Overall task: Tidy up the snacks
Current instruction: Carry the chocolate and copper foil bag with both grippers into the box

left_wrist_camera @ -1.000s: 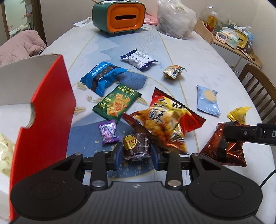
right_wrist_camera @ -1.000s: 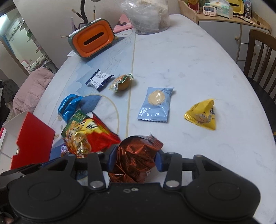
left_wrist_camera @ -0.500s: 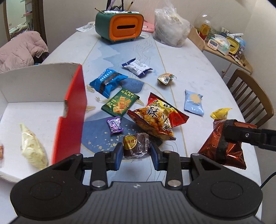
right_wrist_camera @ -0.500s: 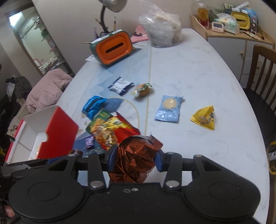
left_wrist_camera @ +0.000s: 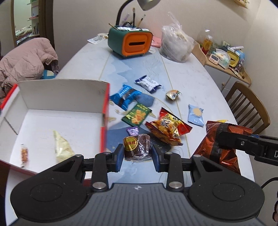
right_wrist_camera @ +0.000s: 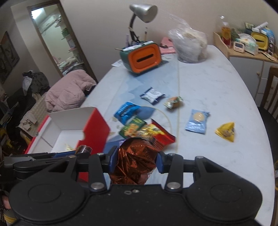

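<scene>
Brown roll snack (left_wrist_camera: 137, 146): clamped between the blue pads of my left gripper (left_wrist_camera: 137, 157), held up in the air above the counter (left_wrist_camera: 191, 78), just right of the box wall.
Copper foil bag (right_wrist_camera: 134, 162): pinched in my right gripper (right_wrist_camera: 135, 162), crumpled between the pads, also lifted clear of the counter.
Left gripper: closed on the brown roll snack, pads pressing both its sides.
Right gripper: closed on the copper foil bag; from the left view it reaches in from the right edge with the bag hanging under it.
Red box (left_wrist_camera: 52, 121): open, white inside, on the counter to my left; a pale yellow packet (left_wrist_camera: 62, 147) and a small orange sweet (left_wrist_camera: 24, 153) lie on its floor.
Loose snacks on the counter: red-and-yellow bag (left_wrist_camera: 167, 129), green cracker pack (left_wrist_camera: 137, 115), small purple packet (left_wrist_camera: 133, 131), blue pack (left_wrist_camera: 125, 95), dark blue and white pack (left_wrist_camera: 147, 83), light blue sachet (left_wrist_camera: 195, 115), yellow triangle packet (right_wrist_camera: 225, 132).
Far end of the counter: orange-fronted green organiser (left_wrist_camera: 130, 42), a clear plastic bag (left_wrist_camera: 175, 47) just beside it, a lamp (right_wrist_camera: 142, 12) behind.
</scene>
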Available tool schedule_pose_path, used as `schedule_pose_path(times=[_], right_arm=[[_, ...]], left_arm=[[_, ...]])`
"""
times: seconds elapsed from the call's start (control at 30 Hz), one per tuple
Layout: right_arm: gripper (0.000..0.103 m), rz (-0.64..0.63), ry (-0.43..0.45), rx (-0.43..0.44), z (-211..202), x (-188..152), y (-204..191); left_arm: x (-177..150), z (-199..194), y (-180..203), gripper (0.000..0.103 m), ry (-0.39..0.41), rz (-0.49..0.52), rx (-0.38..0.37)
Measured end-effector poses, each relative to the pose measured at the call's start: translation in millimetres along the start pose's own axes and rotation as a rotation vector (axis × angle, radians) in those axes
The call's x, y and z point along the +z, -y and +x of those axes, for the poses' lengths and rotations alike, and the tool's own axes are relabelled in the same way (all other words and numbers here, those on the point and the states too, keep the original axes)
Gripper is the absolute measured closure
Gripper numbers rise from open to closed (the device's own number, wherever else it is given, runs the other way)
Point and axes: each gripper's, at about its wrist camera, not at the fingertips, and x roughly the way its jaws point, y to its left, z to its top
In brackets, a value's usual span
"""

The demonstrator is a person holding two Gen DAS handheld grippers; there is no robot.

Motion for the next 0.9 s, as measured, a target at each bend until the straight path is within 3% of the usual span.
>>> schedule_pose_path(times=[0.57,0.9], right_arm=[[0.060,-0.125,-0.001,0.080,20,6,-100],[0.060,-0.207,-0.017,0.105,53,12,-154]], left_arm=[[7,-53,-79,0.069,0.068,-0.033,0.059],[15,-60,-140,0.069,0.070,-0.076,0.121]])
